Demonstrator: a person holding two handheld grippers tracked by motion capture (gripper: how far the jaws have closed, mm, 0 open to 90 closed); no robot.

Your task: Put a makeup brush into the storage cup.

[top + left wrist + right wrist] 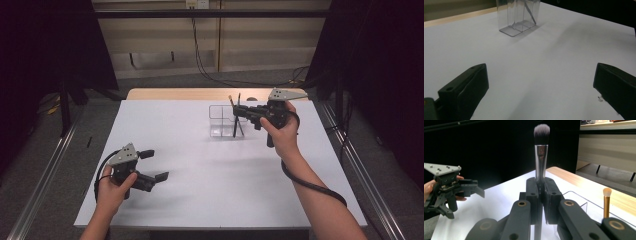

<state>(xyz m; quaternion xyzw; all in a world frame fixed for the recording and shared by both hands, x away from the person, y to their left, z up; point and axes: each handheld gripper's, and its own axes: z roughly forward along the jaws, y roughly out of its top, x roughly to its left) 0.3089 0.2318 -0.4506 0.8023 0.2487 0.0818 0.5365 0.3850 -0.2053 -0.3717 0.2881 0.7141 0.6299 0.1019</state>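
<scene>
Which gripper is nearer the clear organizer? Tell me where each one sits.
Right. The right gripper is at the clear organizer, shut on a makeup brush over it. The left gripper hovers open near the table's front-left, well apart.

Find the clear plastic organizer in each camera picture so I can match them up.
High view: the clear organizer stands on the white table right of centre, by the right gripper.
Left gripper view: top centre, far ahead of the open jaws.
Right gripper view: its rim, low right.
Shared landmark: the white tabletop.
</scene>
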